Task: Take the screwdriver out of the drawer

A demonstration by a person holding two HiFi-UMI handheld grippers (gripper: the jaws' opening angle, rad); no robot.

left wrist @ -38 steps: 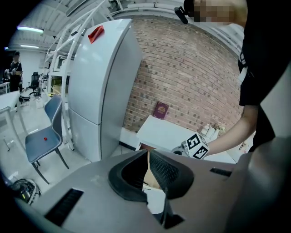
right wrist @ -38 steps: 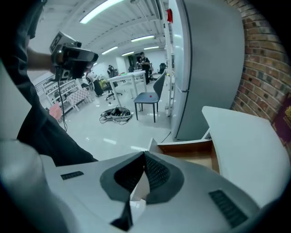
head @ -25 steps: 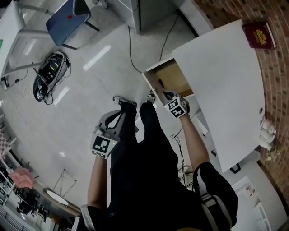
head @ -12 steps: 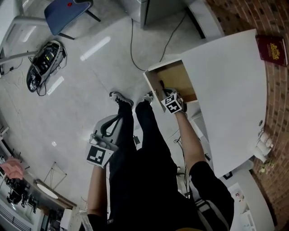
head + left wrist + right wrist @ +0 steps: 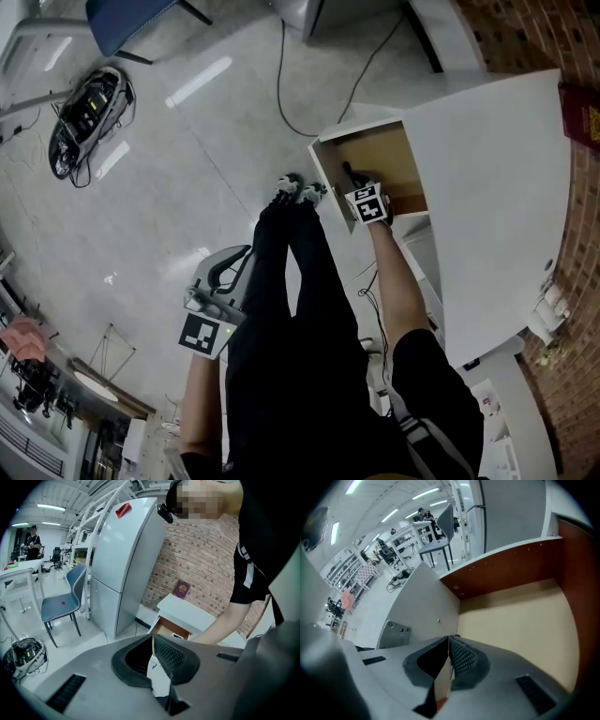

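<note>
Although the drawer [image 5: 386,150] stands pulled out, the task is, as I judge it, only at the reaching step: nothing has been lifted out. Nearest the person, well back from the drawer and down by the legs, the left hand-held gripper [image 5: 152,638] hangs with its jaws together and nothing in them. The right hand-held gripper [image 5: 449,638] is inside the drawer near its front. Its jaws are pressed together, with bare tan floor ahead of them. The screwdriver [image 5: 350,172], a slim dark shape in the head view, lies in the drawer just beyond that gripper. Whether they touch cannot be told. Opening, grasping and lifting are left. Beyond the drawer spreads the white desk [image 5: 497,187].
</note>
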